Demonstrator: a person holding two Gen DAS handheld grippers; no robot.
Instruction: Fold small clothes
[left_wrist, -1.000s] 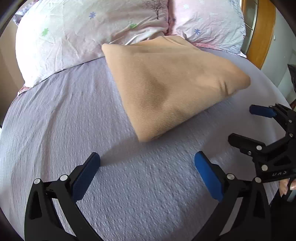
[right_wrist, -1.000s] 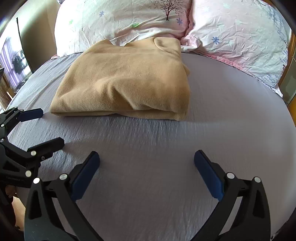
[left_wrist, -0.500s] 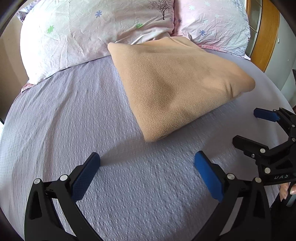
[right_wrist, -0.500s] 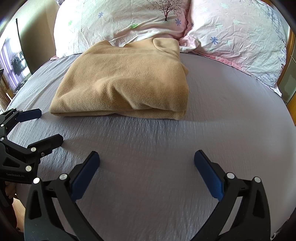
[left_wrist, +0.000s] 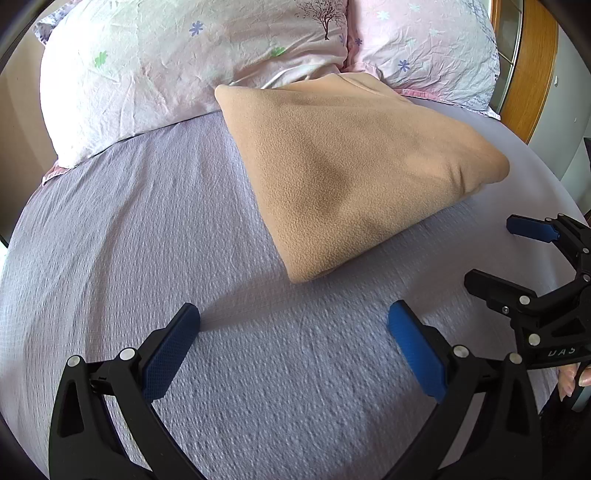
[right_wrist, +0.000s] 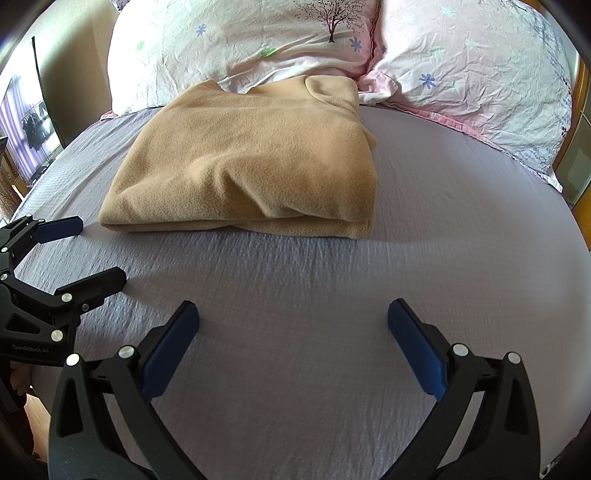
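Left wrist view first: the left gripper (left_wrist: 293, 321) sits low at 6 o'clock, its 2 blue pads spread wide apart over the lilac bedsheet (left_wrist: 110, 258), nothing between them. The tan fleece garment (left_wrist: 351, 177) lies folded up toward 12 o'clock, its nearest corner pointing down at the gripper, clear of both pads. Its far edge touches the 2 floral pillows (left_wrist: 166, 55) at the head of the bed. Over at 3 o'clock the right gripper (left_wrist: 498, 251) comes in from the side, jaws apart, just off the garment's right corner and not touching it. A wooden headboard (left_wrist: 532, 74) shows at 2 o'clock.

Right wrist view now: the right gripper (right_wrist: 293, 321) is at 6 o'clock, pads wide open over bare sheet (right_wrist: 443, 221). The folded garment (right_wrist: 251, 162) rests at 11 to 12 o'clock, layered fold edge facing the camera, collar end against the pillows (right_wrist: 461, 55). At 9 o'clock the left gripper (right_wrist: 96, 254) reaches in, fingers parted, its upper blue pad just beside the garment's near left corner, apart from it.
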